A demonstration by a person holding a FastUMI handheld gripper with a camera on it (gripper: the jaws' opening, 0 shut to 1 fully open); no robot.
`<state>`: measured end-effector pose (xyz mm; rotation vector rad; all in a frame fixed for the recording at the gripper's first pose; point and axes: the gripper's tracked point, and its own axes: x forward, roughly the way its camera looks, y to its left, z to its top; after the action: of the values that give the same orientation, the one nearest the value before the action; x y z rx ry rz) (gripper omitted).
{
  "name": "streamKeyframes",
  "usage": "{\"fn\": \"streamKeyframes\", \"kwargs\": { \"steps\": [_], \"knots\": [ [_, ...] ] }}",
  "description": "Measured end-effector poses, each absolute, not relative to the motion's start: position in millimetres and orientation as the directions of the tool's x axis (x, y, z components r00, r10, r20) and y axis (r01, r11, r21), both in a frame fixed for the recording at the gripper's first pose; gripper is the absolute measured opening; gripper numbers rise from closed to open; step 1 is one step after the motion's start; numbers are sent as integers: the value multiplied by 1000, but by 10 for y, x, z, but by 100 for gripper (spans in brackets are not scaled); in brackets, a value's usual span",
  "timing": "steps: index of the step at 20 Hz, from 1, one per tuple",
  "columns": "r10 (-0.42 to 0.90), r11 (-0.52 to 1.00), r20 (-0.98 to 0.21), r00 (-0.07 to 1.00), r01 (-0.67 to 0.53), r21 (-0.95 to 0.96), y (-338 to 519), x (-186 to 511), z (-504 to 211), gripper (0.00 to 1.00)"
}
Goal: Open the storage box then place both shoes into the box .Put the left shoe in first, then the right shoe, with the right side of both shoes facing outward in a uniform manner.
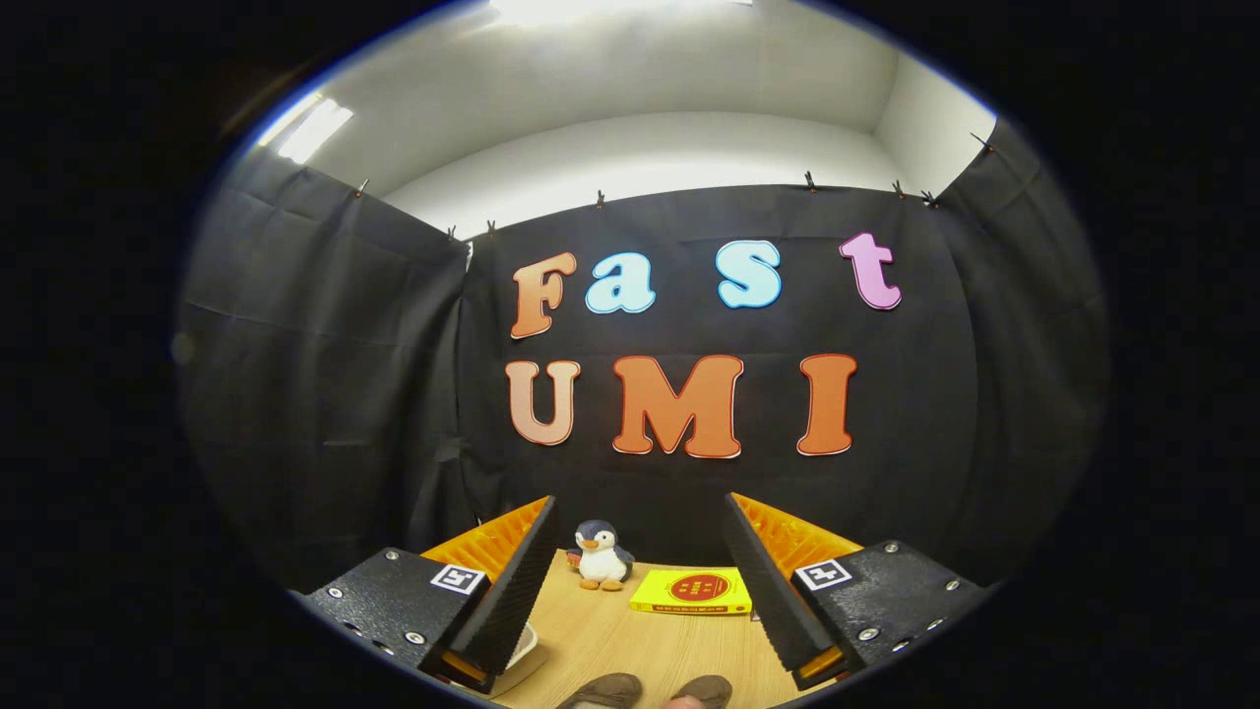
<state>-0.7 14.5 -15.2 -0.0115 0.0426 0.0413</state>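
My gripper (640, 581) hangs wide open, gripping nothing. Between the fingers, at the bench's (630, 640) near edge, I see two brown shoe (602, 691) toes, mostly cut off. Penguin toy (601, 555) and yellow book (692, 592) sit at the far edge.

shoes (645, 691): 2 brown tops between the fingers, cut off by view's lower rim; only upper curves show, can't tell L from R or which way they face.
pale object (527, 650): by left finger, mostly hidden behind it; only a light rim and flat edge visible, can't tell what it is.
gripper (640, 581): fingers wide apart, nothing between pads; lower bodies cut off at bottom.
yellow box (692, 592): right end tucked behind right finger; print too small to make out.
penguin toy (601, 556): small item at its side, too small to tell.
table (630, 640): only a wedge shows between the fingers.
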Motion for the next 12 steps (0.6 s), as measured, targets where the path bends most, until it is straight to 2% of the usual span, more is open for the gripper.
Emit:
{"fn": "streamKeyframes", "kwargs": {
  "steps": [5, 12],
  "knots": [
    [60, 996, -141, 988, -50, 74, 205, 25, -516, 99],
    [226, 964, -354, 907, -155, 218, 659, 47, -1372, 97]
  ]
}}
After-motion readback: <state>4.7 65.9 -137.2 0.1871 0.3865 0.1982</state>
